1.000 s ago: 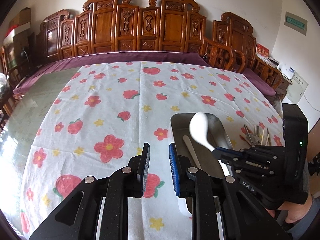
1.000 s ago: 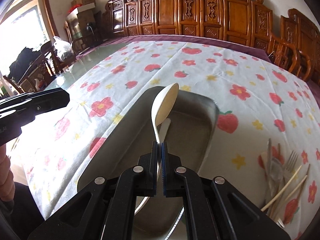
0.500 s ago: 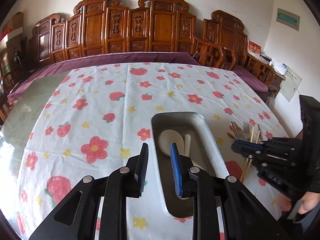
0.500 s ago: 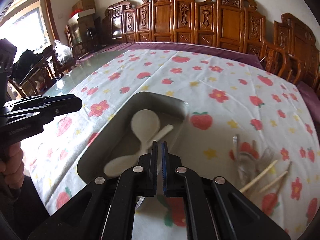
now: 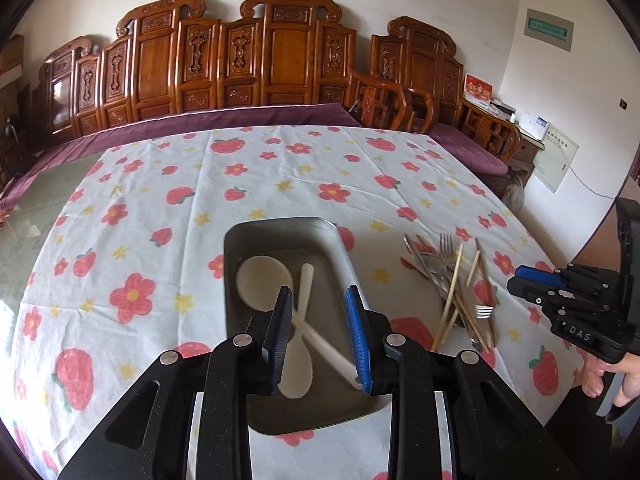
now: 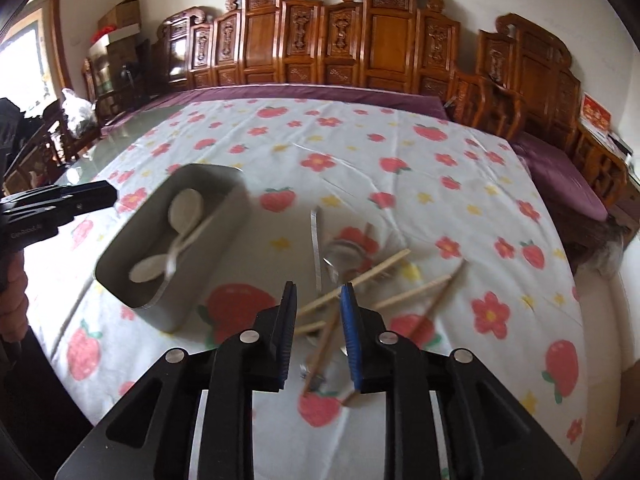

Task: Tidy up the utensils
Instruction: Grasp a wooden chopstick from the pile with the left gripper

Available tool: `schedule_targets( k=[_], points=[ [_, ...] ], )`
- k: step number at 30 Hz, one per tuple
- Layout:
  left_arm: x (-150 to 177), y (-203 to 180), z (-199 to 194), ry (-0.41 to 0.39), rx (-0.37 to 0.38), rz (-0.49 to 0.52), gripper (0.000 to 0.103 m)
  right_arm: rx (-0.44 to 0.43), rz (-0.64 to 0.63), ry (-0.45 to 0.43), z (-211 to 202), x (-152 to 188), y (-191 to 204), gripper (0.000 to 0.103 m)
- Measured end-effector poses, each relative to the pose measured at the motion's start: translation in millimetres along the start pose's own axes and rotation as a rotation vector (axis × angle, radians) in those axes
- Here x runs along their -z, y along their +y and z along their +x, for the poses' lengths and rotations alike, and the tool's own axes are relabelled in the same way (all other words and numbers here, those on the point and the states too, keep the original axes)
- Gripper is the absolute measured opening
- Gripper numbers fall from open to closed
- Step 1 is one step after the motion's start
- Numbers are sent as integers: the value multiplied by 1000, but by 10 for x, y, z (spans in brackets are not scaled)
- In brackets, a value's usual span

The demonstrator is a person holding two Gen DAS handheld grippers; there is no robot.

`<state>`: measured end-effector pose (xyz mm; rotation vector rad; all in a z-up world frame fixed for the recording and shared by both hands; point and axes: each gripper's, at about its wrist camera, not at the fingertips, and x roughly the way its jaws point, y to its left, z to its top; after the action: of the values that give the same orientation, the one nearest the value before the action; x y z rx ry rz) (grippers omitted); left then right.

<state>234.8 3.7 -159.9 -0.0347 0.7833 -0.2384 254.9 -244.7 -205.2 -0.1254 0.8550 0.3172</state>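
Observation:
A grey metal tray (image 5: 340, 240) (image 6: 224, 216) sits on the flowered tablecloth with two white spoons (image 5: 262, 282) (image 6: 185, 209) lying crossed inside it. To its right lies a loose pile of metal forks (image 5: 445, 245), a metal spoon (image 6: 340, 254) and wooden chopsticks (image 5: 451, 295) (image 6: 376, 270). My left gripper (image 5: 318, 334) is open and empty above the near end of the tray. My right gripper (image 6: 316, 334) is open and empty above the near end of the chopstick pile; it also shows in the left wrist view (image 5: 532, 276) at the right edge.
The tablecloth (image 5: 280, 176) covers a large table with a glass edge (image 5: 48, 184) at the left. Carved wooden chairs (image 5: 280, 56) line the far side. The left gripper shows in the right wrist view (image 6: 60, 204) at the left edge.
The right gripper has let go of the white spoon into the tray, moved right over the chopstick pile and opened. The left gripper has shifted over the tray and opened wider.

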Motion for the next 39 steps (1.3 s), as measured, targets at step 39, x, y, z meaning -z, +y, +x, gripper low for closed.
schedule_targets(
  k=[39],
  points=[
    [224,-1258,1355,293,140,137,16,31,160,-6,569,234,-892,26]
  ],
)
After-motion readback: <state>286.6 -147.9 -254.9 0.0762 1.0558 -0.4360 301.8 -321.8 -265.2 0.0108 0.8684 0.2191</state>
